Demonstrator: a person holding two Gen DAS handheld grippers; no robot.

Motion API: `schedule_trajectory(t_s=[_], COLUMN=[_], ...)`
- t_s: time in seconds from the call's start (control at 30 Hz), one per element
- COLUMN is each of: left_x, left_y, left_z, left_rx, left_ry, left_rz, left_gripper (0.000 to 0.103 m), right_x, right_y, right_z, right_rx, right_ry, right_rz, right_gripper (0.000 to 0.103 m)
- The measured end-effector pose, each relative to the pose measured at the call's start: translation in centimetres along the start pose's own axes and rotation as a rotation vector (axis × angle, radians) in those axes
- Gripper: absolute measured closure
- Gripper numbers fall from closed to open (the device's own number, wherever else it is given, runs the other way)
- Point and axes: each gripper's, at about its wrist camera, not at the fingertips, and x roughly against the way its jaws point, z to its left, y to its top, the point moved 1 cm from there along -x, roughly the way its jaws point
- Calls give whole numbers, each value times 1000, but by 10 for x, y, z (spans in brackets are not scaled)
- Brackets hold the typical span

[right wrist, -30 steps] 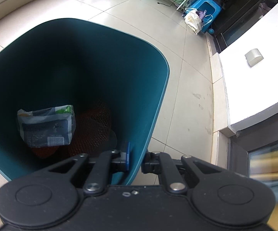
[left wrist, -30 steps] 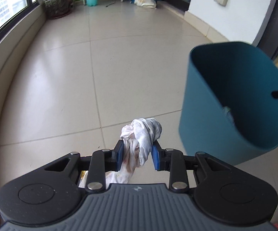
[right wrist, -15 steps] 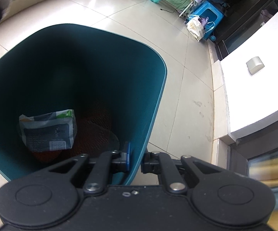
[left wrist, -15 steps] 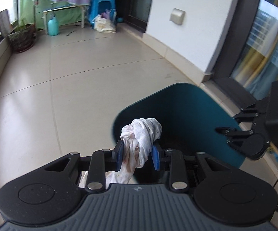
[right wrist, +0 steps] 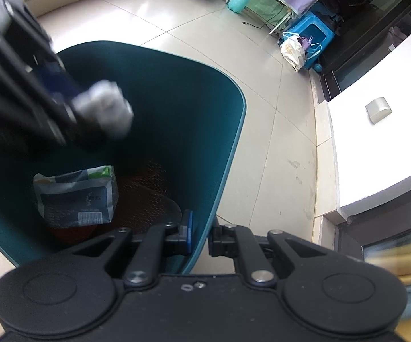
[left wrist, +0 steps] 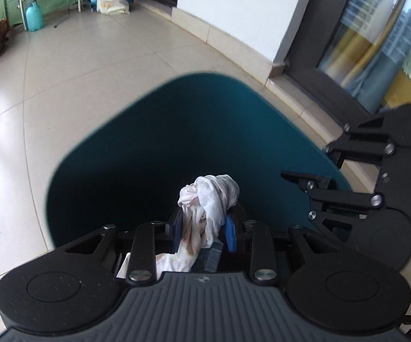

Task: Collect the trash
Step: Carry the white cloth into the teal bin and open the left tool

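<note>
A: Over the bin (left wrist: 262, 131) mouth, we had the left tongs (left wrist: 204, 226) clamped partway closed on the rag (left wrist: 208, 199), its bunched end sticking out past the pads above the dark interior.

B: And the right tongs (right wrist: 199, 235)?

A: We had them pinched nearly shut on the bin's near wall, one pad inside, one outside, keeping it tipped toward us. A packet (right wrist: 75, 196) and some orange netting (right wrist: 148, 196) already lay at the bottom.

B: So how did we judge the drop should go?

A: We thought the rag ought to be well inside the rim before we let go, since its tail hung back under the tongs and might have caught on the edge. Opening wide and pausing seemed wise, because damp cloth can cling to a pad. The right grip needed to stay firm meanwhile.
</note>
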Motion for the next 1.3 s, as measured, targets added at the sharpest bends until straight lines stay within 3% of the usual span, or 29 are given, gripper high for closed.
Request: schedule_trajectory(t_s=[0.37,0.77,0.93,1.07,1.17,1.3], left_x=[-51,-70,-73,-69,-61,-45], left_y=[-3,-9,-7,-9,-9,-11], left_z=[-1,8,7,11,8,10], left_rx=[43,70,58,77,58,45], left_ry=[0,-14,-5,-26,-20,-21], left_rz=[90,145,135,118,93,57], left_gripper=[74,72,40,40,30,29], right_x=[3,6,7,7,7,4], right_y=[-7,-7,-6,-6,-5,-4], right_z=[4,7,6,6,7,6], right_rx=[21,26,25,26,24,16], right_ry=[-8,-9,-9,-9,-12,-15], right_rz=[-19,-27,-28,-27,-23,-12], right_gripper=[95,95,95,95,95,95])
